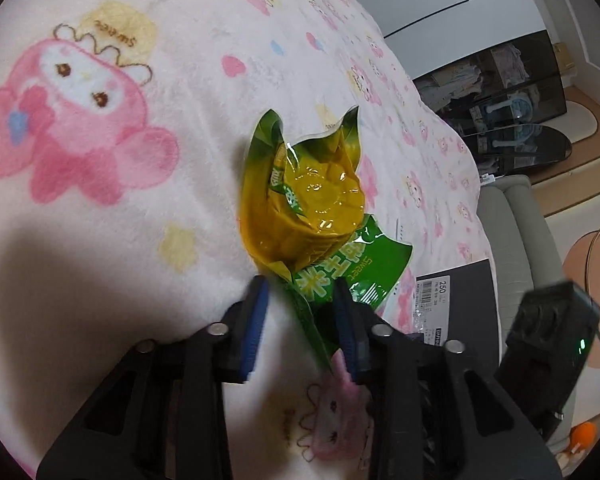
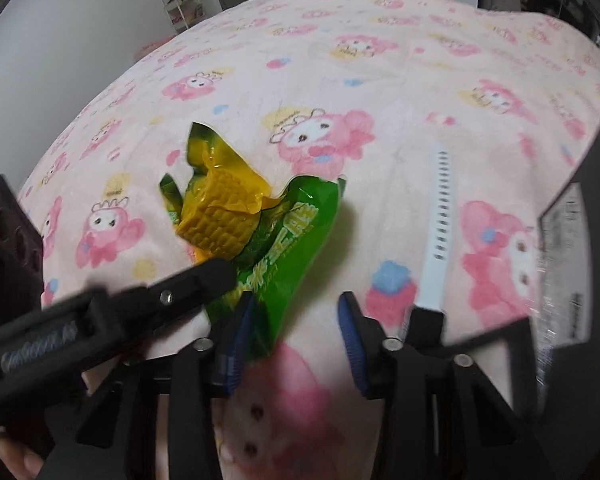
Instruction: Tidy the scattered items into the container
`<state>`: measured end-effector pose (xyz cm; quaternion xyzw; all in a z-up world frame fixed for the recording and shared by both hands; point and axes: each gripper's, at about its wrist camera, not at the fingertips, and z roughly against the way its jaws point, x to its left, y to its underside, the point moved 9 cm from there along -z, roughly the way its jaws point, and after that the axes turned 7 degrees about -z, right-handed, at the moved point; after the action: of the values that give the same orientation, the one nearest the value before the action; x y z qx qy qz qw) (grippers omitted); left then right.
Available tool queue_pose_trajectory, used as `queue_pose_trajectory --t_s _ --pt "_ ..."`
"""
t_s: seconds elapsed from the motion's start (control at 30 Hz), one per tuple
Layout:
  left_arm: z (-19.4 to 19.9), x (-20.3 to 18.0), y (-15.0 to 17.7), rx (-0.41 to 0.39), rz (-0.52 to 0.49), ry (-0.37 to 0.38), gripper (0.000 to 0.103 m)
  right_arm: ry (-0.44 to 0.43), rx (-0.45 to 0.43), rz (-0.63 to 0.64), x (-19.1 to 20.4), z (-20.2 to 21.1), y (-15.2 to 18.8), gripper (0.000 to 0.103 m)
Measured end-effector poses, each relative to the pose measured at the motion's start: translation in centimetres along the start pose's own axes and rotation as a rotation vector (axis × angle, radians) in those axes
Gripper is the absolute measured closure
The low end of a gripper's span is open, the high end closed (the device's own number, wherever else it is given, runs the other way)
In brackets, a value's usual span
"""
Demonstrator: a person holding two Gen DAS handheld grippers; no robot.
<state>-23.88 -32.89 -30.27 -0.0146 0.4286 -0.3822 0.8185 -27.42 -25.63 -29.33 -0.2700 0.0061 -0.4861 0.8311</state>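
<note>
A green and yellow vacuum-packed sweet corn packet [image 1: 304,200] lies on the pink cartoon blanket [image 1: 100,120]. My left gripper [image 1: 300,292] is open, its blue-padded fingers on either side of the packet's near green end. In the right wrist view the same packet [image 2: 236,220] lies left of centre, with the left gripper's black finger [image 2: 196,284] reaching onto it from the left. My right gripper [image 2: 296,312] is open and empty, its left finger beside the packet's near corner. A white knife with a black handle [image 2: 436,232] lies to the right. The black box [image 2: 580,248] sits at the right edge.
The black box with a white label [image 1: 452,300] also shows in the left wrist view at the blanket's right edge. Beyond the bed are a grey cushion [image 1: 512,232], dark glass cabinets [image 1: 500,80] and a floor with an orange object [image 1: 582,434]. A white shelf [image 2: 182,0] stands by the far wall.
</note>
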Motion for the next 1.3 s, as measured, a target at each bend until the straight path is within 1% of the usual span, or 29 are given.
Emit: queue_pose_trajectory --t_s 0.03,0.07,0.13,0.17,0.23,0.33,0.43,0.53,0.63,0.73,0.83,1.0,1.1,1.17,1.23,1.3 --pt "-0.1 0.1 -0.1 0.002 -0.001 -0.003 0.084 -0.001 0.002 -0.002 0.0 -0.4 -0.1 0.079" --pt "-0.1 0.1 -0.1 0.007 -0.003 0.002 0.089 -0.001 0.004 0.000 0.2 -0.6 -0.2 0.085" --pt "0.0 0.1 -0.1 0.006 -0.001 0.010 0.093 -0.026 -0.004 0.022 1.2 -0.2 -0.1 0.094" --pt "0.2 0.1 -0.1 0.003 -0.004 0.001 0.095 -0.026 -0.008 0.034 1.5 0.0 -0.1 0.096" --pt "0.6 0.1 -0.1 -0.004 -0.007 -0.005 0.096 -0.021 -0.027 0.069 2.3 0.8 0.1 0.100" --pt "1.4 -0.4 0.3 -0.016 -0.020 -0.011 0.097 -0.024 -0.041 0.080 2.9 2.0 0.6 0.102" --pt "2.3 -1.5 1.5 -0.004 -0.051 -0.009 0.098 -0.024 -0.048 0.080 3.0 3.6 1.6 0.102" --pt "3.6 -2.7 3.8 0.018 -0.085 -0.015 0.098 -0.027 -0.043 0.081 2.7 5.5 3.2 0.102" --pt "4.7 -3.8 6.4 0.029 -0.111 -0.001 0.098 -0.015 -0.052 0.098 2.4 7.6 5.6 0.102" --pt "5.8 -4.1 9.3 0.048 -0.099 -0.008 0.098 -0.021 -0.041 0.095 1.9 9.2 8.4 0.102" --pt "7.1 -4.3 12.0 0.063 -0.113 -0.023 0.098 -0.041 -0.026 0.090 1.5 10.5 11.2 0.102" --pt "8.6 -5.5 15.8 0.094 -0.133 0.001 0.098 -0.067 -0.020 0.073 0.6 13.1 15.1 0.102" --pt "8.9 -6.7 18.4 0.144 -0.175 0.031 0.098 -0.087 -0.007 0.027 -0.7 14.6 16.9 0.102" --pt "8.7 -7.3 18.8 0.164 -0.199 0.043 0.088 -0.091 -0.003 -0.005 -1.9 15.3 17.9 0.102" --pt "8.6 -7.4 18.2 0.143 -0.199 0.034 0.088 -0.095 0.001 -0.044 -3.2 15.6 18.7 0.101" --pt "8.9 -6.9 17.0 0.101 -0.176 0.024 0.086 -0.068 0.008 -0.064 -4.3 15.4 19.1 0.101"
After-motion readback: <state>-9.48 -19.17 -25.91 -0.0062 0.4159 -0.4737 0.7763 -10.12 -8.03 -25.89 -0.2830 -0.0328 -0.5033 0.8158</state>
